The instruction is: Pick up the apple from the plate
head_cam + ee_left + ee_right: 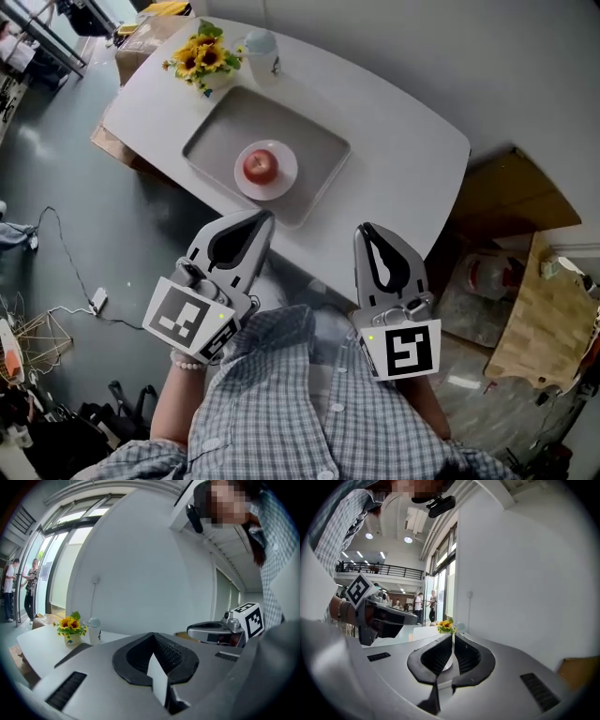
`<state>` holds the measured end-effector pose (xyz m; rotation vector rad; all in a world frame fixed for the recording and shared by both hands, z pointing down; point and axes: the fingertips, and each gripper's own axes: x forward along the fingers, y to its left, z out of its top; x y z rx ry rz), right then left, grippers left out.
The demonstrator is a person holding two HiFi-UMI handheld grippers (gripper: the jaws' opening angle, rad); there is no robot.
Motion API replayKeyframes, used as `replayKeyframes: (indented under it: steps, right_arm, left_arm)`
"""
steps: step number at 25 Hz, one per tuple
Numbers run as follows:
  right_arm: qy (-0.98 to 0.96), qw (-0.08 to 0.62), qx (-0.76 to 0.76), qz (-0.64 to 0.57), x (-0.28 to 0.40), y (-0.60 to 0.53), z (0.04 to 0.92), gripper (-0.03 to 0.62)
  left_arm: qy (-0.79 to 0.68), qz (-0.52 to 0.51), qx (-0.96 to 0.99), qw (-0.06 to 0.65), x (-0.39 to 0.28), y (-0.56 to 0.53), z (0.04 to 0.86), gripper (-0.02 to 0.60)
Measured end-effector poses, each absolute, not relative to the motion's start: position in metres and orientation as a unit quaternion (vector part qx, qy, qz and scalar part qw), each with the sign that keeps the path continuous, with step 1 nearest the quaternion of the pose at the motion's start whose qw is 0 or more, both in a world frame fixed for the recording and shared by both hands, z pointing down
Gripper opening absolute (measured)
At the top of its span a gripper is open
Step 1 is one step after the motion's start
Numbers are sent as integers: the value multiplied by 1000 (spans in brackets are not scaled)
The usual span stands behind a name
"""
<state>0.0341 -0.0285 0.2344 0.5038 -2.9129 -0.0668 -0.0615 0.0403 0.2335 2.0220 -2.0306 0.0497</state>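
The jaws of the left gripper (263, 218) and the right gripper (365, 230) are pressed together, with nothing held. Both are seen at the near edge of the white surface (403, 131). The red apple (260, 166) is found on a white plate (285, 179) in a grey tray (214, 127), well apart from both. Sunflowers (202, 58) are set beyond the tray.

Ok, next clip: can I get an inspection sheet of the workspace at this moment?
Surface: white table with a grey tray on it.
Job's things: apple on the plate, inside the tray, untouched.
Clutter: sunflower pot and lidded cup at the table's far end.
Grippers: left hand-held gripper and right hand-held gripper both shut, empty, near the person's chest.
Cables: one runs across the floor to a white adapter, left of the table.
Surroundings: cardboard box right of the table; people standing far off.
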Motion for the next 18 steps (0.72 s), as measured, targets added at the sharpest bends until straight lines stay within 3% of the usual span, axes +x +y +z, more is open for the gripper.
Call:
replayKeyframes:
  steps: [18]
  right_arm:
    - [-953, 194, 232, 9, -52, -69, 289, 31]
  left_arm:
    - [-633, 93, 747, 181, -184, -36, 284, 9]
